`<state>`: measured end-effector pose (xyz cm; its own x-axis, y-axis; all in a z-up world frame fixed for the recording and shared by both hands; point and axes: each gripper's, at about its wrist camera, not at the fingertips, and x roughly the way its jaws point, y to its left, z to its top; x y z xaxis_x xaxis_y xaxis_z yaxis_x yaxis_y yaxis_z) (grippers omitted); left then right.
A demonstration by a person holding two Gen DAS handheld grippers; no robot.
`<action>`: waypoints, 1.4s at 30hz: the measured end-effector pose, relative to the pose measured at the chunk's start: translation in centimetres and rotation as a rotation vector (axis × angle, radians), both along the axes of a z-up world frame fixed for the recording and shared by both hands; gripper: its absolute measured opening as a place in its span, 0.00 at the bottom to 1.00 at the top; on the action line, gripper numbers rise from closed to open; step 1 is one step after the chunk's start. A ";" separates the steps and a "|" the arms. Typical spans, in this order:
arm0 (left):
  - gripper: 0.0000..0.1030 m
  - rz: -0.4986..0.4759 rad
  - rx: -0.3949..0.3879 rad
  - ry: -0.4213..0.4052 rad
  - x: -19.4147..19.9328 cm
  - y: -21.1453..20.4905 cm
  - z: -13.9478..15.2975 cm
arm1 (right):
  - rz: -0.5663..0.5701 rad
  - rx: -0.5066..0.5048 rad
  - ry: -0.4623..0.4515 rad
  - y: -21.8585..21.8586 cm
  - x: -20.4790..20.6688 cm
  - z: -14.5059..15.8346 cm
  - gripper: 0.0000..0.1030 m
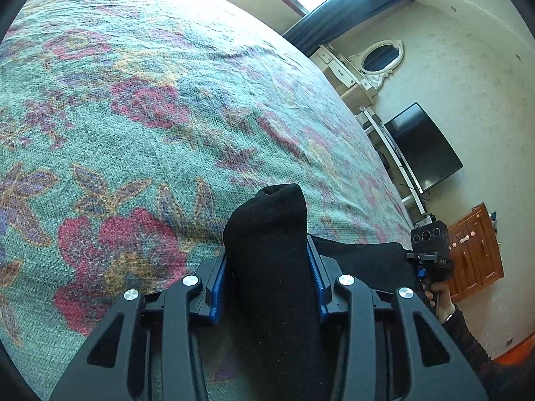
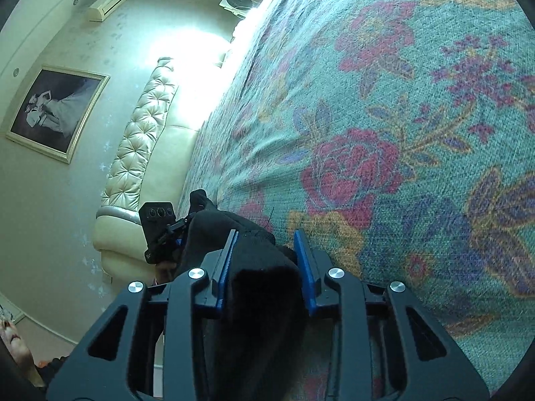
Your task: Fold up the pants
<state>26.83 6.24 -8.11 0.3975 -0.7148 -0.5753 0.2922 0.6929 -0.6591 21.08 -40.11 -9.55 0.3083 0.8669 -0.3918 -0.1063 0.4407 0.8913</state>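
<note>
Left wrist view looks along the left gripper (image 1: 267, 257), whose blue pads (image 1: 216, 287) are clamped on a thick bunched fold of the black pants (image 1: 271, 267); the cloth bulges up past the fingertips and runs back between the black linkage arms toward the camera. More of the same dark fabric stretches off to the right along the near edge of the bed, toward the right gripper (image 1: 431, 250), which shows there with a hand (image 1: 438, 297) and a dark sleeve behind it. Under everything lies a teal bedspread (image 1: 140, 107) woven with red and purple flowers. Past the bed's edge stand a black television (image 1: 424, 147), an oval mirror (image 1: 381, 55) and a wooden cabinet (image 1: 478, 250). From the right wrist view, that gripper (image 2: 267, 260) also grips a bunch of the pants (image 2: 264, 287) between its blue pads (image 2: 306, 267), at the edge of the bedspread (image 2: 401, 100). The left gripper (image 2: 164, 230) appears beyond it, beside a tufted cream headboard (image 2: 143, 133) and a framed picture (image 2: 55, 110).
</note>
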 end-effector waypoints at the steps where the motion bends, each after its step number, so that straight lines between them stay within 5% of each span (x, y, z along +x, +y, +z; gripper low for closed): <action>1: 0.39 0.000 -0.001 -0.001 0.0 0.0 0.0 | 0.000 0.001 -0.001 -0.2 -0.1 -0.1 0.30; 33: 0.42 0.001 -0.005 -0.010 0.3 0.2 0.0 | -0.002 0.012 -0.012 -0.1 -0.2 0.5 0.32; 42: 0.50 -0.020 -0.013 -0.031 0.5 -0.3 0.2 | 0.002 0.048 -0.031 0.2 0.3 0.5 0.36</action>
